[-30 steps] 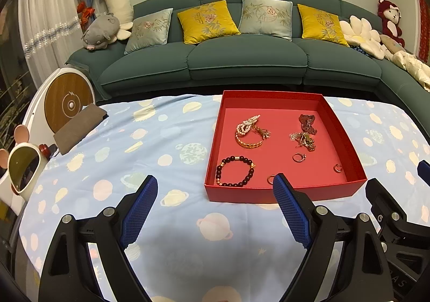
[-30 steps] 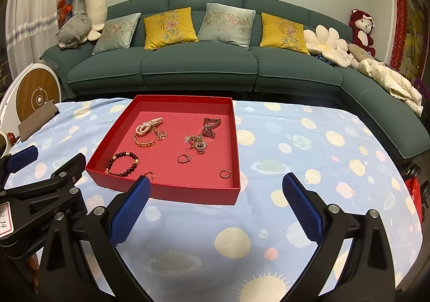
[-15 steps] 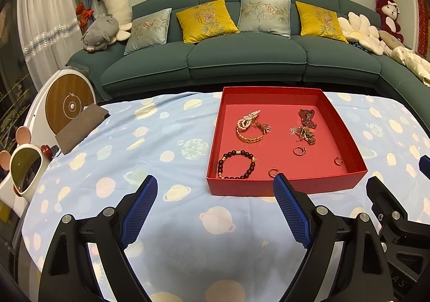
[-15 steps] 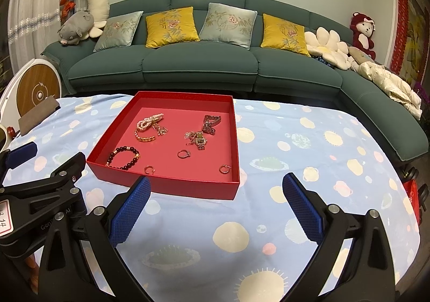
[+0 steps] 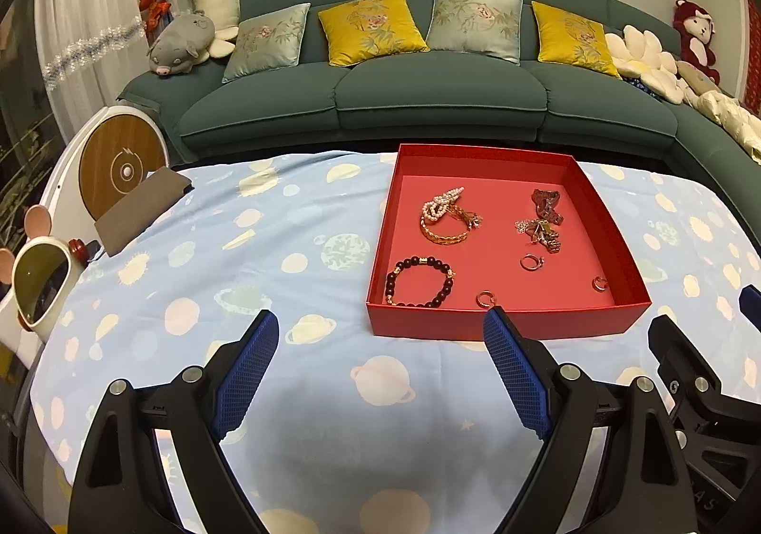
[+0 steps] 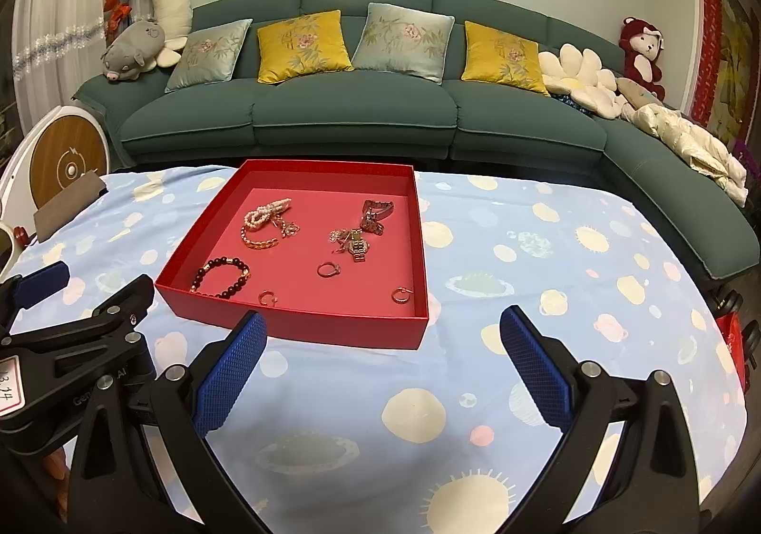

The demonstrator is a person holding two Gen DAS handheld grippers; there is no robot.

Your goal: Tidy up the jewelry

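While both my grippers, left [image 5: 380, 334] and right [image 6: 380, 332], hover jaws wide, empty, jewelry lies in red tray [image 6: 304, 325] ahead.

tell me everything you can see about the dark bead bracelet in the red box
The dark bead bracelet is a closed loop of round, glossy beads, near-black to deep maroon, with a few small gold-coloured beads spaced along it. It lies flat on the floor of the red box, in the near left corner, close to the front wall. No other jewelry touches it; a small ring lies just to its right, apart. Neither pair of tongs reaches it.
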